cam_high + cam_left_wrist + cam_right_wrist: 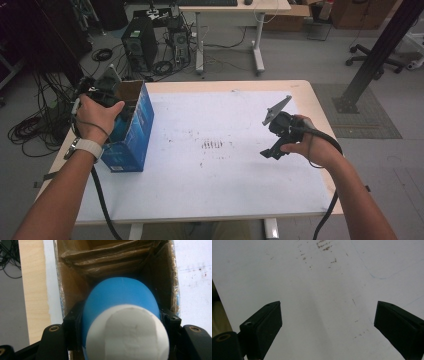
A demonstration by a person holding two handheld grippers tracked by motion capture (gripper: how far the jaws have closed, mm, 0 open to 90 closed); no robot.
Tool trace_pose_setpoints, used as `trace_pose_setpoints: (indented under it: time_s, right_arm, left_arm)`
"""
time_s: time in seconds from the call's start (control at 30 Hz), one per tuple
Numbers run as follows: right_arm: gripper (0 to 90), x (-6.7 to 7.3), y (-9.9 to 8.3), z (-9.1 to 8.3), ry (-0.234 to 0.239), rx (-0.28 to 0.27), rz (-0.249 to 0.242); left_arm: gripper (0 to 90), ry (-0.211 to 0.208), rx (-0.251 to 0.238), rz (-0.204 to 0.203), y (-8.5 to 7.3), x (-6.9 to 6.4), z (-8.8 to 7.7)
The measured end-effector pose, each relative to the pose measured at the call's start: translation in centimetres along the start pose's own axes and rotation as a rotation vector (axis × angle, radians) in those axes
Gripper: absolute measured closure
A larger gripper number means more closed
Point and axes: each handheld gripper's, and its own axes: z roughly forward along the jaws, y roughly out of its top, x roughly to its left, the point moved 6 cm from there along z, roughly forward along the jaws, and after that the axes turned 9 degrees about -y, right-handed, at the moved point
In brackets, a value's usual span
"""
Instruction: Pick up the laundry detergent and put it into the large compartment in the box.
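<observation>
A blue cardboard box (pixel 134 134) stands open-topped on the table's left edge. My left gripper (pixel 116 107) points down into it, held by a hand with a white watch band. In the left gripper view my left gripper (pixel 120 320) is shut on a rounded blue object (pixel 120 295) with a white flat end (pixel 127 335), which sits inside the box's brown inner walls (pixel 75 287). My right gripper (pixel 270 151) hovers over the right half of the white sheet (pixel 215 175). Its jaws (pixel 328 320) stand wide open, nothing between them, above the stained sheet (pixel 324 277).
The sheet covers a wooden table (pixel 320 115) with bare edges. On the floor behind are a computer tower (pixel 140 45), cable coils (pixel 30 130), a white desk (pixel 235 10), a black slanted post (pixel 380 50) and a chair base (pixel 375 59).
</observation>
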Motion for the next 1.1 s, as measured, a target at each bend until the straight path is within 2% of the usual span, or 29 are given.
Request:
trace_pose_setpoints:
  time_s: [0.5, 1.1]
  right_arm:
    - [8.0, 0.1, 0.1, 0.3, 0.005, 0.005, -0.002]
    - [8.0, 0.2, 0.1, 0.6, 0.01, 0.011, -0.003]
  left_arm:
    - [37.3, -0.011, 0.019, -0.004, -0.8, 0.1, 1.7]
    - [37.0, -0.024, 0.011, -0.008, -0.8, 0.4, 2.1]
